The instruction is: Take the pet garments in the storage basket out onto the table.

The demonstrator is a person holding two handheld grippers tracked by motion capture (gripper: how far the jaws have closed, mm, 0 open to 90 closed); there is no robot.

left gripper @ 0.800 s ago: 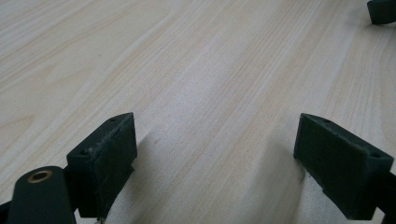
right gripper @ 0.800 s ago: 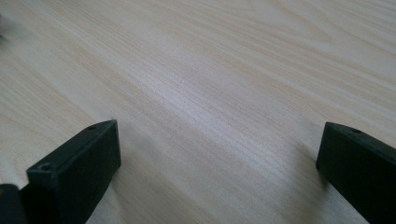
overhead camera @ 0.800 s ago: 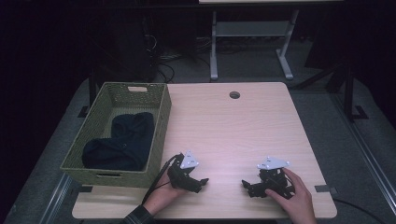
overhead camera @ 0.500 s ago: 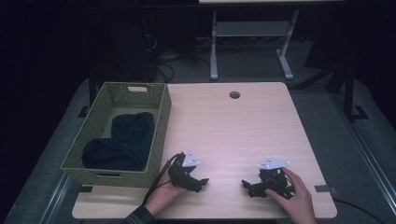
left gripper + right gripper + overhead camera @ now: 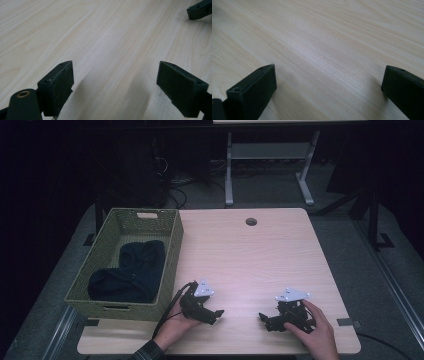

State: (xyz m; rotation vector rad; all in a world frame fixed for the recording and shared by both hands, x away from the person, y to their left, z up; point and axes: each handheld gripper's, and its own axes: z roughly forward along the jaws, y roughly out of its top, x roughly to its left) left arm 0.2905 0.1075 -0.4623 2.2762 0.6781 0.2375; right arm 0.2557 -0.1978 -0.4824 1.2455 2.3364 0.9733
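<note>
Flanking the table's (image 5: 260, 255) left: basket (image 5: 170, 265) holding dark cloth (image 5: 130, 272).

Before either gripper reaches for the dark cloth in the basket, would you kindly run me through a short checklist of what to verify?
1. Left gripper open, nothing between its jaws: ok.
2. Right gripper open, nothing between its jaws: ok.
3. Both grippers low over the bare table, apart from each other: ok.
4. Dark cloth lies inside the basket, reachable from above: ok.
5. Basket fully on the table: not ok, its left side overhangs the edge.
6. Whether the cloth is one piece or several: cannot tell.
</note>
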